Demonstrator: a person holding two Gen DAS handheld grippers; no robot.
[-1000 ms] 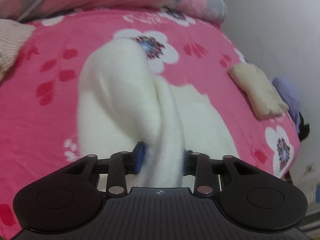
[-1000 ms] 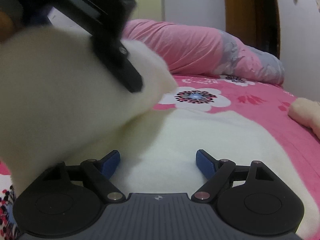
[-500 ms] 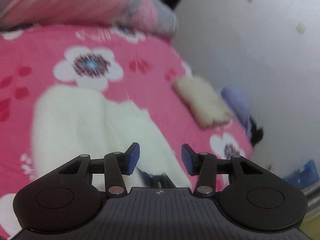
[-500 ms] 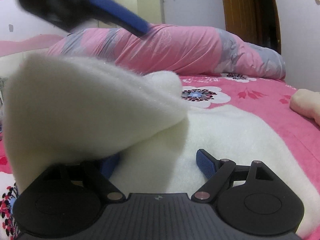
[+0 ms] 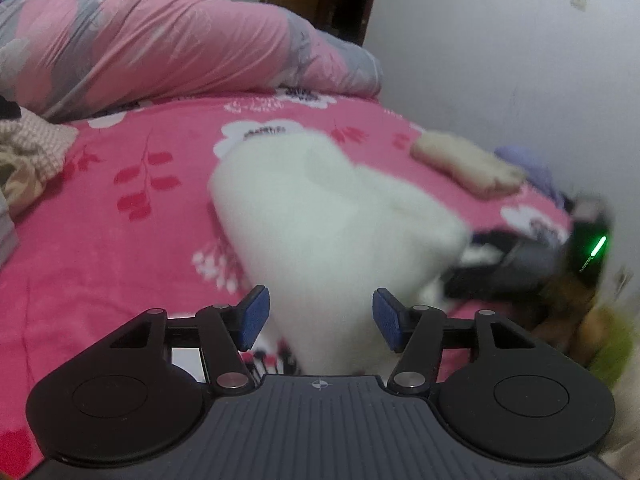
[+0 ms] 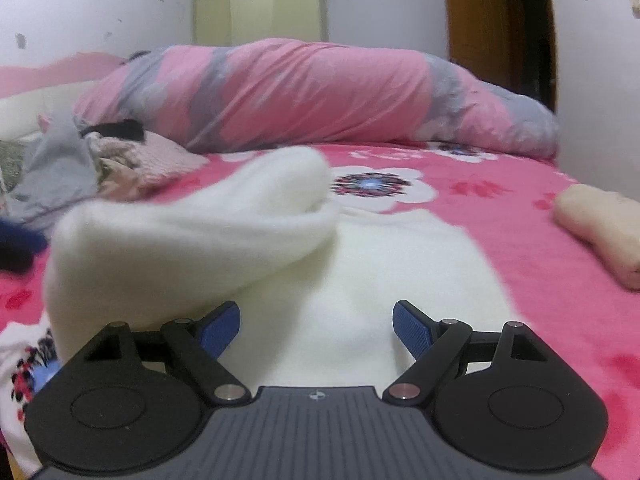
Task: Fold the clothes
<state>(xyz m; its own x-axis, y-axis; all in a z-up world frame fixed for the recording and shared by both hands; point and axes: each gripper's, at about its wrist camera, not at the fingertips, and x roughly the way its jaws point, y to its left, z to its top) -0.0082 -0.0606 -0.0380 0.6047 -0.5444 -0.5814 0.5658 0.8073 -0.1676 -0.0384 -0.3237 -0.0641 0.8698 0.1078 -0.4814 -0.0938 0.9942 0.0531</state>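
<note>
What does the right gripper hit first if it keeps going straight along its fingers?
Most likely the white fleece garment: it lies spread directly ahead of the right gripper, filling the gap between the open jaws, with its folded-over flap to the left. Depth is hard to judge, but nothing else sits in that line.

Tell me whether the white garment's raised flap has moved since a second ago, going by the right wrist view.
Yes. The white garment's flap has dropped: it no longer hangs high against the rolled pink duvet but lies folded over, below it, on the bed.
</note>
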